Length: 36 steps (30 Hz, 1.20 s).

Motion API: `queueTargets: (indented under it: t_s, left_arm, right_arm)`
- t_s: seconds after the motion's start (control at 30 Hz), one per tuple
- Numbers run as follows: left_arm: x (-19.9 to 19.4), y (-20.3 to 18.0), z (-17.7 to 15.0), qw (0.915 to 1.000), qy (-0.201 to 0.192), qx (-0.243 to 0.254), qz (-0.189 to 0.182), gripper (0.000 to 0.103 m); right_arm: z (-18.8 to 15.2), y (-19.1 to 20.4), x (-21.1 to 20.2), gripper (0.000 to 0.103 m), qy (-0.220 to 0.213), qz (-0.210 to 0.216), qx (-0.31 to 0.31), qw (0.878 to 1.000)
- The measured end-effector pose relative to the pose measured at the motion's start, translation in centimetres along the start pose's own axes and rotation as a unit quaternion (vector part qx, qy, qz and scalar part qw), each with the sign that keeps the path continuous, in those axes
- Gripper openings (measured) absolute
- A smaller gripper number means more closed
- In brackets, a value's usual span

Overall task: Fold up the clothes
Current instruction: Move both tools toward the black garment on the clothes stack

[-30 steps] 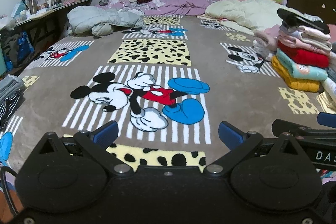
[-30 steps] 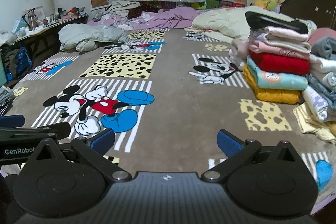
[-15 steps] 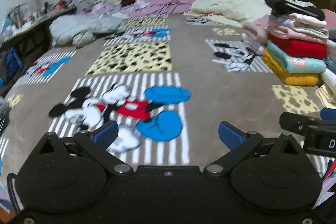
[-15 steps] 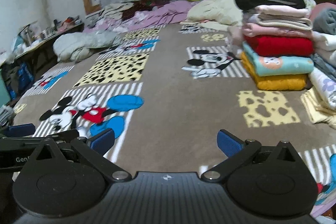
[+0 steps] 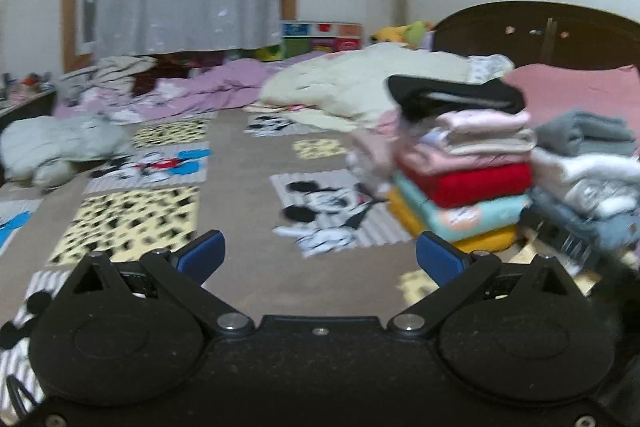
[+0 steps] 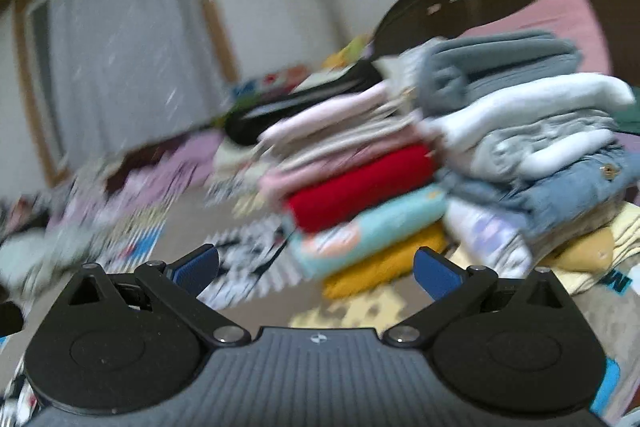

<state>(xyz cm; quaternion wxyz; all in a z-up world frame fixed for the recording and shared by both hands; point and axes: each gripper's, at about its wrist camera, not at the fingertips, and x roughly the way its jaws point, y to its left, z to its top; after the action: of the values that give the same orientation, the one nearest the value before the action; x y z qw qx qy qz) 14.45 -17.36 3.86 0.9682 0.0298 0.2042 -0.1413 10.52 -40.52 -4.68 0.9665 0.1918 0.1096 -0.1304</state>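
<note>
The right gripper (image 6: 316, 269) has its blue fingers (image 6: 434, 273) spread wide with nothing between them, held above the patterned blanket (image 6: 260, 291). Ahead stand 2 stacks of folded clothes (image 6: 360, 187) side by side on the bed. The view is tilted and blurred, with a grey curtain (image 6: 120, 59) behind.

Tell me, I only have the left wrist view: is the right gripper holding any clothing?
Observer: No. The right gripper is open and empty, and it faces the tall stack of folded clothes.
Operator: What is in the pile beside that stack?
Observer: A folded blue denim garment with a small metal button showing.
Operator: Is anything loose underneath?
Observer: A pale yellow garment pokes out at that pile's base.
</note>
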Motion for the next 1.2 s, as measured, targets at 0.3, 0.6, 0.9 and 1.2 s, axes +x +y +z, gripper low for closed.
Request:
queueTargets:
  t_s: [0.3,0.6,0.9,1.2]
  left_arm:
    - [6.8,-6.5,5.6,0.9966,-0.06,0.037,-0.042,0.101]
    - [14.5,-9.3,9.5,0.9945,-0.073,0.059,-0.046,0.075]
    - [20.1,-10.5,10.7,0.9928,-0.046,0.107,-0.026,0.052]
    - [20.4,-10.7,11.0,0.9926,-0.05,0.109,-0.022,0.004]
  right_arm:
    - [-4.3,-4.3,4.3,0.103,-0.077,-0.018,-0.001,0.997]
    - [-4.8,-3.8,6.0,0.103,-0.058,0.036,0.03,0.997]
    - [-5.4,-2.6,7.4,0.103,-0.038,0.054,0.047,0.997]
    - [-5.7,-2.1,8.0,0.103,-0.024,0.054,0.047,0.997]
